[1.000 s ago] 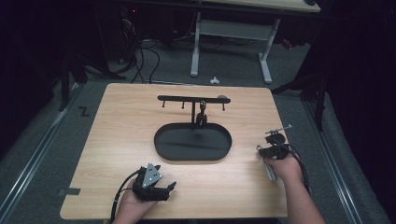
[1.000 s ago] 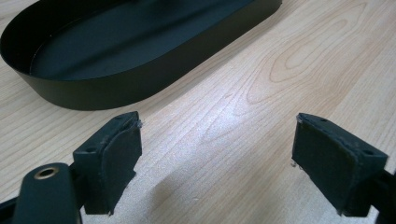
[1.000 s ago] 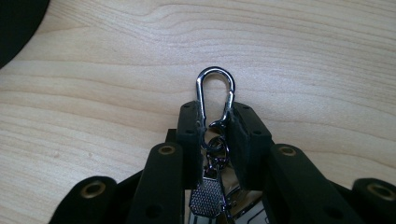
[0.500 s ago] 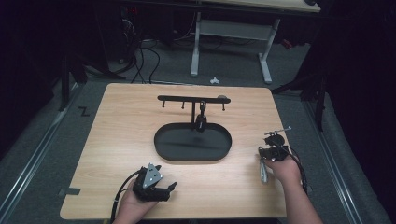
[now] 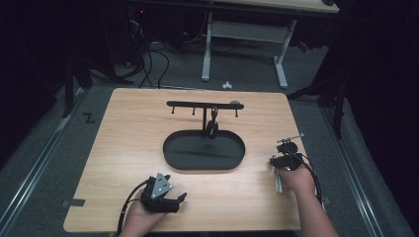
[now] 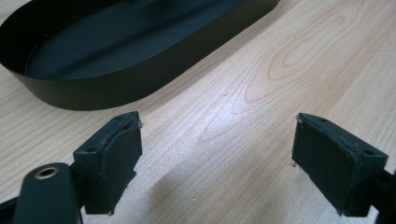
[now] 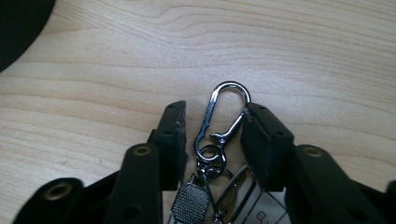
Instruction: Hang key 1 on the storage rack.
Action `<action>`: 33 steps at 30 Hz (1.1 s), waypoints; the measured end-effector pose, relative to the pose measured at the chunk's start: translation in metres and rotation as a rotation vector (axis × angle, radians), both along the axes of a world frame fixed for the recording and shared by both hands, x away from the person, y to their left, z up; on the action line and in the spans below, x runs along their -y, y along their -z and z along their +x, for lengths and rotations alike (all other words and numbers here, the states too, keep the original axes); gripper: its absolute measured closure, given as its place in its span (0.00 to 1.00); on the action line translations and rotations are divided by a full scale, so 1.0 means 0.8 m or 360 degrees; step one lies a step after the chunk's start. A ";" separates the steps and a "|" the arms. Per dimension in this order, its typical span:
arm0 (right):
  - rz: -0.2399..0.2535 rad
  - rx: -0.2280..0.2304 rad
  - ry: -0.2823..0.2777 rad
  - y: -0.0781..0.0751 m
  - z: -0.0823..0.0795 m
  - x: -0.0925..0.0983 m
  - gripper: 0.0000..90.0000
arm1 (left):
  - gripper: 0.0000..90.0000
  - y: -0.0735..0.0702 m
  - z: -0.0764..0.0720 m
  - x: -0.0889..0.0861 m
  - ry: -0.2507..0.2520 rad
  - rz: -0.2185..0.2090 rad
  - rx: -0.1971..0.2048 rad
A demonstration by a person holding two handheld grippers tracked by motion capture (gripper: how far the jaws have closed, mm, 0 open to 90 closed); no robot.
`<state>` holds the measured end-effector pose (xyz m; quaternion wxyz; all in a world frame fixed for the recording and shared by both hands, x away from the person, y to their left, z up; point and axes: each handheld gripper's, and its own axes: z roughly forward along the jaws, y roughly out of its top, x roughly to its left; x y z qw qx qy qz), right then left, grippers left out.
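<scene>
The keychain (image 7: pixel 219 135), a silver carabiner clip with a ring, a small mesh tag and a card below it, is seen lying on the tabletop (image 5: pixel 123 148) at the lower right of the high view, under the right gripper (image 5: pixel 282 163). In the right gripper view the clip is found between the two black fingers (image 7: pixel 170 135), which have just been opening. A clear gap is seen beside the left finger, while the clip's gate is met, or nearly met, by the other one, so no pinch is made on the clip. Compared with the earlier high views, both hands are found in the same places.

The left gripper (image 5: pixel 163 195) is seen at the lower centre-left of the high view, resting low on the tabletop. Its fingers (image 6: pixel 112 154) are spread wide with only bare wood between them, and nothing is held.

The black oval tray (image 5: pixel 170 153) lies at the middle of the frame, with the hook rack (image 5: pixel 197 104) standing at its far edge; a dark item (image 5: pixel 212 129) is already hung there. The work is judged to be hanging the keychain on the rack. Since the grip was slackened, a fresh, firmer hold on the clip is probably being sought before any lift.
</scene>
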<state>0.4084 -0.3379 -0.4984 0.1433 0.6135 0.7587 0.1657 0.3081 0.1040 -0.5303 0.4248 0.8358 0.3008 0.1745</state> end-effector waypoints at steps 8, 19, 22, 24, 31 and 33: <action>0.0014 -0.0005 0.0011 -0.001 0.002 -0.001 0.83 | 0.18 0.000 0.000 0.000 0.0002 0.0002 0.0000; 0.0119 -0.0033 0.0056 -0.002 0.002 0.006 0.84 | 0.18 0.000 0.000 0.000 0.0007 0.0008 -0.0005; 0.0125 -0.0036 0.0054 -0.002 0.002 0.006 0.84 | 0.18 0.000 0.000 0.000 0.0008 0.0009 -0.0005; 0.0124 -0.0038 0.0050 -0.002 0.002 0.006 0.84 | 0.18 0.000 0.000 0.000 0.0008 0.0009 -0.0005; 0.0072 -0.0004 0.0013 -0.012 -0.001 0.003 0.97 | 0.18 0.001 0.000 0.001 0.0009 0.0011 -0.0003; 0.0064 0.0000 0.0008 -0.012 -0.001 0.001 0.97 | 0.18 0.001 0.000 0.001 0.0010 0.0009 -0.0002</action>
